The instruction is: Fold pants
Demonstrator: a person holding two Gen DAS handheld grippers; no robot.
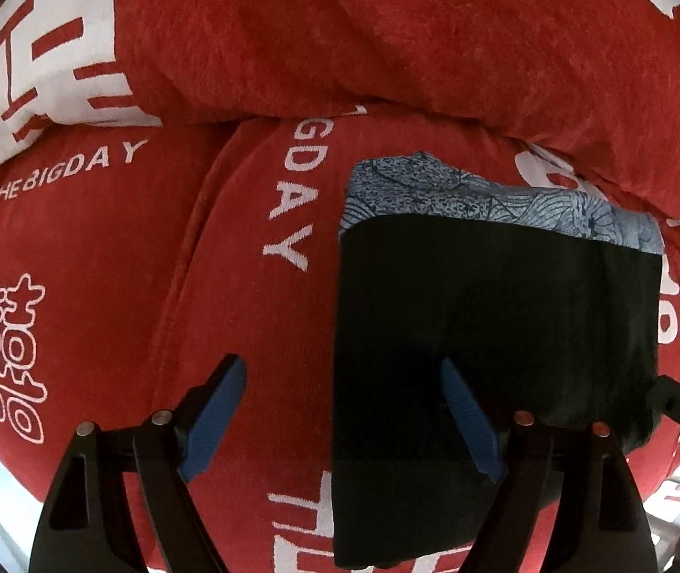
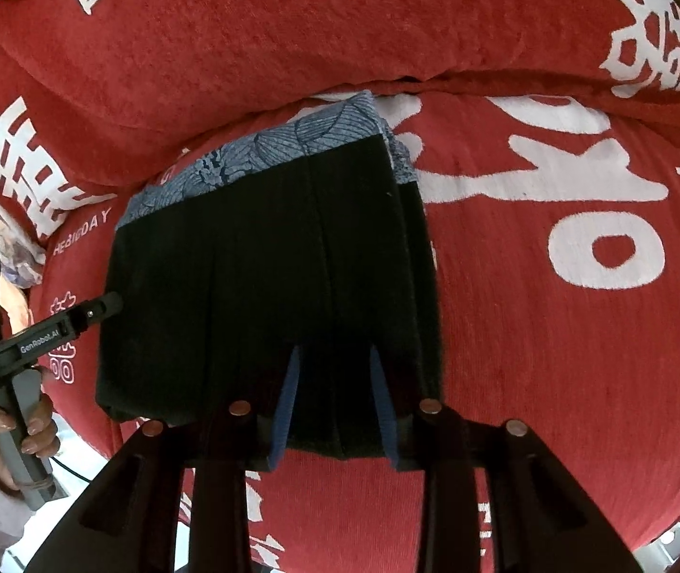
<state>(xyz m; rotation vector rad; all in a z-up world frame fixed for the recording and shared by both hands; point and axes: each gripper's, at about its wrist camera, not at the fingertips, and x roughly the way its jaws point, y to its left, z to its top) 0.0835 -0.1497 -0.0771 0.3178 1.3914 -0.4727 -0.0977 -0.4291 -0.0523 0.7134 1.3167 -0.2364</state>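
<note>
Folded black pants (image 2: 268, 258) on red cushion (image 2: 555, 334)

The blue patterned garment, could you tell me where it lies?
In both views the blue patterned garment lies on the red cushion, peeking out beneath the folded black pants at their far edge.

The black pants (image 2: 268, 277) are covering most of the blue patterned garment (image 2: 263, 153) underneath, so only a strip is peeking out at the far edge. In the left wrist view the pants' near end is getting cut off by the bottom edge. The right tongs (image 2: 335, 372) are blocking the near hem, can't tell if the pads are actually pinching it. White lettering on the red cover (image 1: 101, 238) is running off-frame, and the person's hand (image 2: 15, 434) is half cropped at the left.
</note>
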